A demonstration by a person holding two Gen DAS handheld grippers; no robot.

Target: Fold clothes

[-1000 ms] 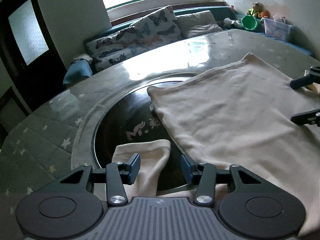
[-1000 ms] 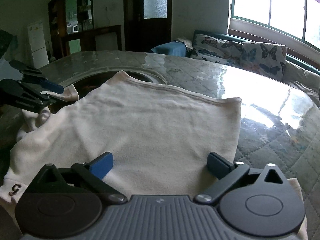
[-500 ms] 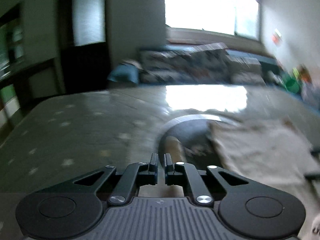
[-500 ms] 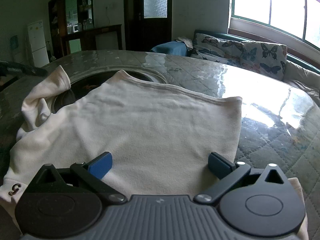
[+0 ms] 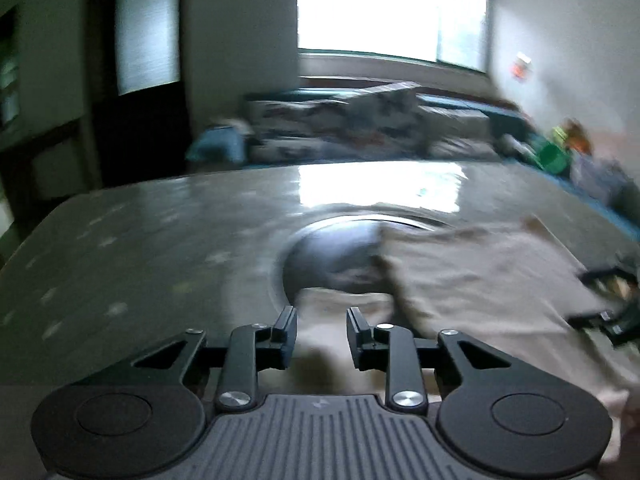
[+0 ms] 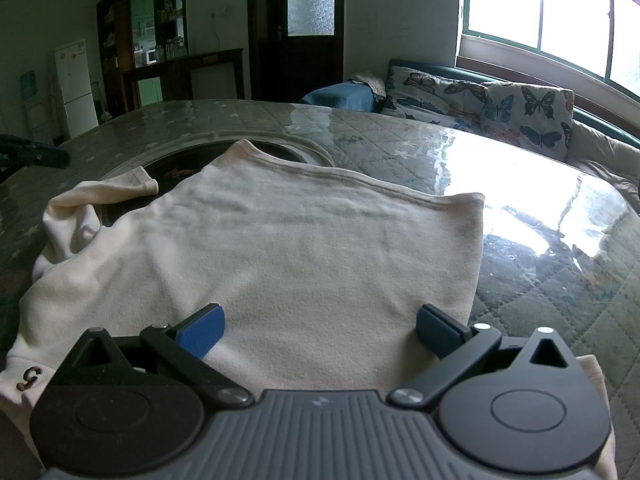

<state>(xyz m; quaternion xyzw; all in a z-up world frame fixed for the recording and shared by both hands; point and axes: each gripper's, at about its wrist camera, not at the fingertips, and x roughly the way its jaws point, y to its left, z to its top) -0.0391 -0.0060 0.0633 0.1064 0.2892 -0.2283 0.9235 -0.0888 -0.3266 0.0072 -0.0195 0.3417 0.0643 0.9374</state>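
Left gripper (image 5: 321,332) is hovering with jaws narrowly apart and empty, over the sleeve (image 5: 340,308) of the cream sweater (image 6: 288,248). Right gripper (image 6: 318,326) is gaping wide above the garment, gripping nothing. That sweater is lying flat across the desk (image 6: 540,240), hem smooth, one sleeve rumpled at the left.
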